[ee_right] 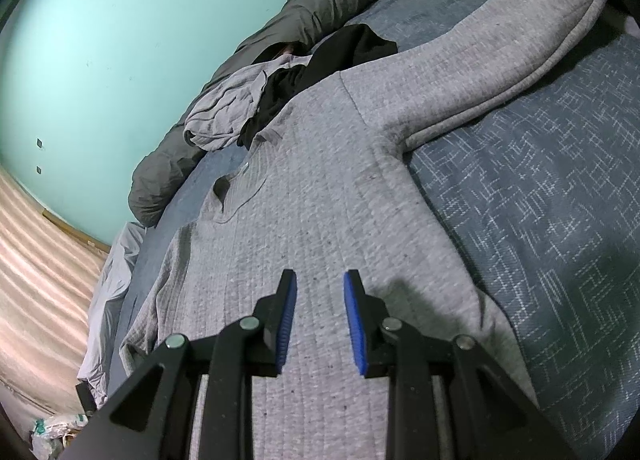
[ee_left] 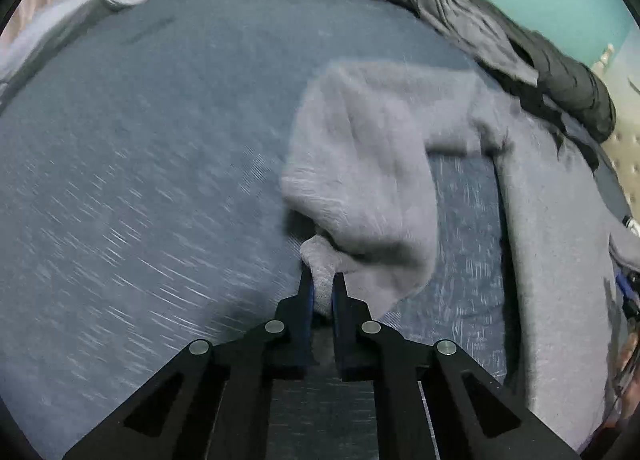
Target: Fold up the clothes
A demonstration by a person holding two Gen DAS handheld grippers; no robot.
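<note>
The left claw [ee_left: 322, 292] pinches the cuff of the grey sweatshirt [ee_right: 320, 200] spread on the bed [ee_left: 140, 180]; the right claw [ee_right: 320, 300] hovers spread above its body. That thin pinch could slip, dropping the sleeve [ee_left: 360, 164] crooked.

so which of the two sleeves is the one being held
The sleeve in the left gripper, pinched at its cuff and lifted. The other sleeve lies flat on the bed; the right gripper is open.

The left tool [ee_left: 322, 284] pinches the cuff of the grey sweatshirt's sleeve [ee_left: 360, 164] above the blue bedspread [ee_left: 160, 140].
</note>
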